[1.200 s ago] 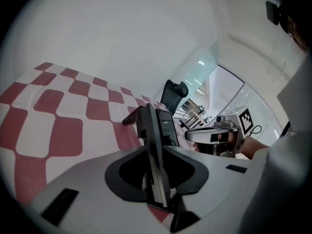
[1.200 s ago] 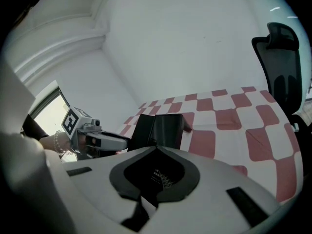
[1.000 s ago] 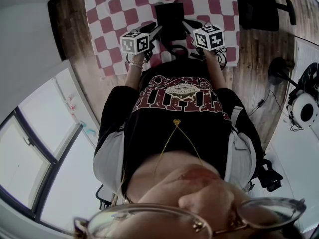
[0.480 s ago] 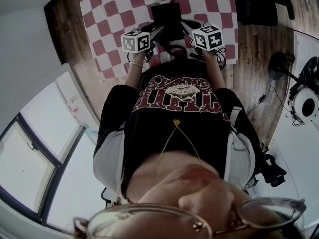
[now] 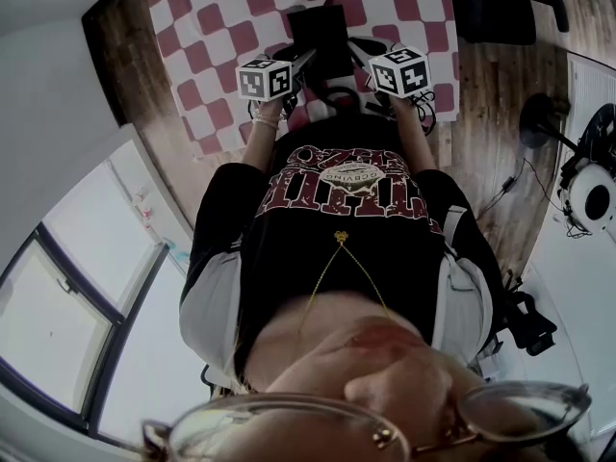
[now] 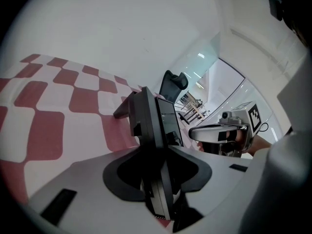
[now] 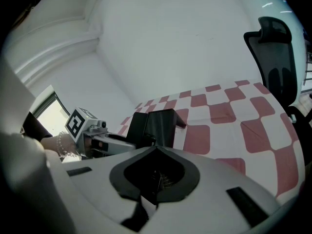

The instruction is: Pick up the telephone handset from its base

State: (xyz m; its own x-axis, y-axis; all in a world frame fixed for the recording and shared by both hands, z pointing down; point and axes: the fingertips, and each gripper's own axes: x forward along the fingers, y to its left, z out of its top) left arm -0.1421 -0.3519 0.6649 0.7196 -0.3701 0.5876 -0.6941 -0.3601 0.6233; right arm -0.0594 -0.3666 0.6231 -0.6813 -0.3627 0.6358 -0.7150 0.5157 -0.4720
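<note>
Now left tongs [image 6: 157, 189], jaws just opened wide, straddle the telephone [image 6: 151, 118].

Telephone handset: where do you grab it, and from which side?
Probably its slim middle, pinched across the narrow sides, coming from the near end and a little above. The handset looks long and thin, lying along the left of the base and pointing straight away.

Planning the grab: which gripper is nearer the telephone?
Left. Left gripper, jaws just opening, has the telephone between them; right gripper sits back on its other side.
</note>
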